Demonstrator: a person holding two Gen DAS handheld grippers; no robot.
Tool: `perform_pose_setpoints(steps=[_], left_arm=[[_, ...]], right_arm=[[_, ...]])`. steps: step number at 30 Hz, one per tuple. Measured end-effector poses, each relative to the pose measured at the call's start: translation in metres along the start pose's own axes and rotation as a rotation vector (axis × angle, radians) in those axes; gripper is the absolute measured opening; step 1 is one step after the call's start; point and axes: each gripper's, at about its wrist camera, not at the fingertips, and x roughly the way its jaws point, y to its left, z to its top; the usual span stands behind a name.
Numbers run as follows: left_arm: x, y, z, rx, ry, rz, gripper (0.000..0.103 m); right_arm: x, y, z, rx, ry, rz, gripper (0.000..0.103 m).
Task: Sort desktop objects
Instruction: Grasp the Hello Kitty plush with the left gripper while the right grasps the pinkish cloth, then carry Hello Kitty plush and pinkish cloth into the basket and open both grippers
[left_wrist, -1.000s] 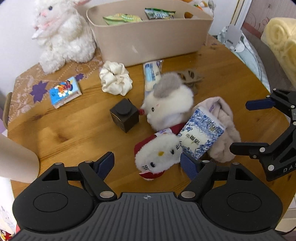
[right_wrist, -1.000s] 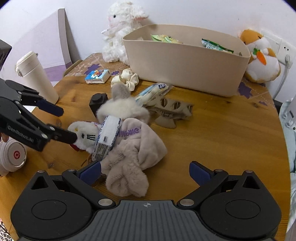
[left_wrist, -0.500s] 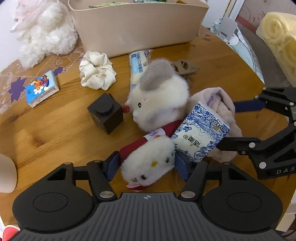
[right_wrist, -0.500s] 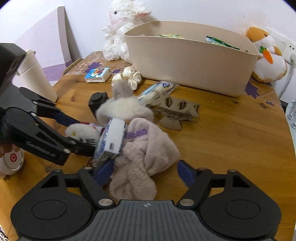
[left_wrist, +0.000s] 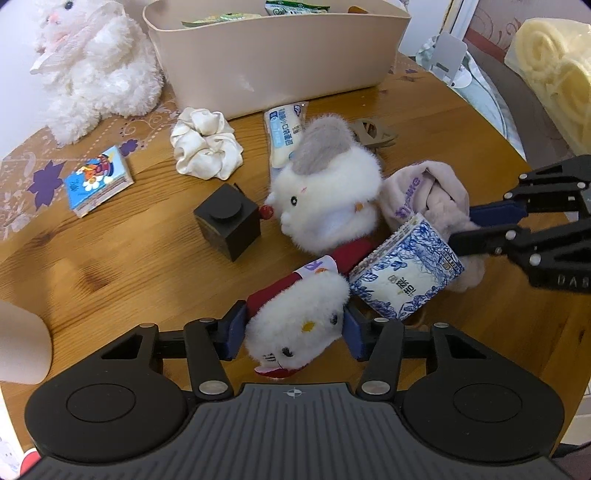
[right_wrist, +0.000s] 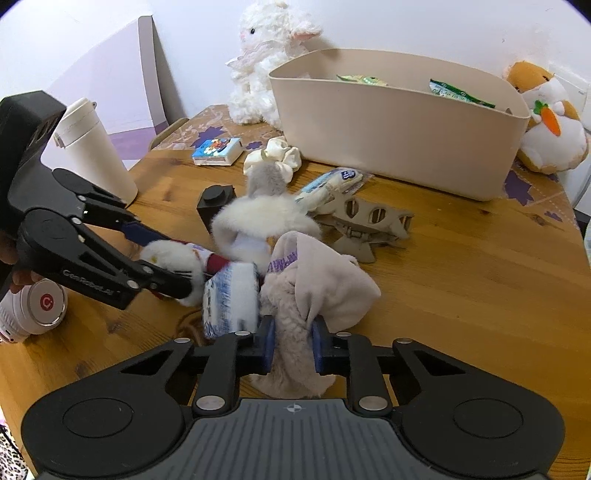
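White cat plush (left_wrist: 295, 325) lies on its side at the near edge of the wooden table (left_wrist: 110, 266), head between the blue pads of the left gripper (left_wrist: 293, 332); the jaws are closing, pads now touching the fur on both sides, where a second ago they stood wide and clear of it; grip looks nearly made but perhaps not yet firm. Just beside it, tilted against the plush's red body, sits a blue-and-white tissue pack (left_wrist: 404, 278), resting partly on the beige fleece cloth (right_wrist: 317, 295). The right gripper (right_wrist: 291, 345) has gone from wide open to clamped on the lower fold of that cloth, pads pinching the fleece; lifting it will likely tip the tissue pack, so that is the risk to watch. Behind these, a round white mouse plush (left_wrist: 325, 210) touches both the cat plush and the cloth; a black cube (left_wrist: 227, 221), a cream scrunchie (left_wrist: 205, 147), a snack packet (left_wrist: 286, 134) and a small picture box (left_wrist: 98, 181) lie further back. The beige bin (right_wrist: 399, 125) at the far side already holds some packets; exactly which is hard to tell. Judgement: both pick-ups are starting at once; next comes a lift toward the bin.
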Motion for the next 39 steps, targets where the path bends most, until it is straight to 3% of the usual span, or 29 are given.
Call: perform_pose_setpoints(steps=[12,21,30,39], left_arm=[[-0.031,0.005,-0.009,0.01,-0.054,-0.006,0.054],[-0.056,0.006,0.003,0.026,-0.121,-0.01,0.054],[-0.081,0.02,0.039,0.017,-0.231,0.03,0.054],[-0.092,0.029,0.104,0.028,-0.333,0.055,0.054]], right_arm=[[-0.031,-0.005,0.0,-0.038,-0.049,-0.029,0.014],[-0.06,-0.017,0.018,-0.058,-0.115,-0.065,0.014],[-0.079,-0.04,0.049,-0.066,-0.188,-0.124,0.014],[-0.087,-0.068,0.1,-0.058,-0.285,-0.182,0.014]])
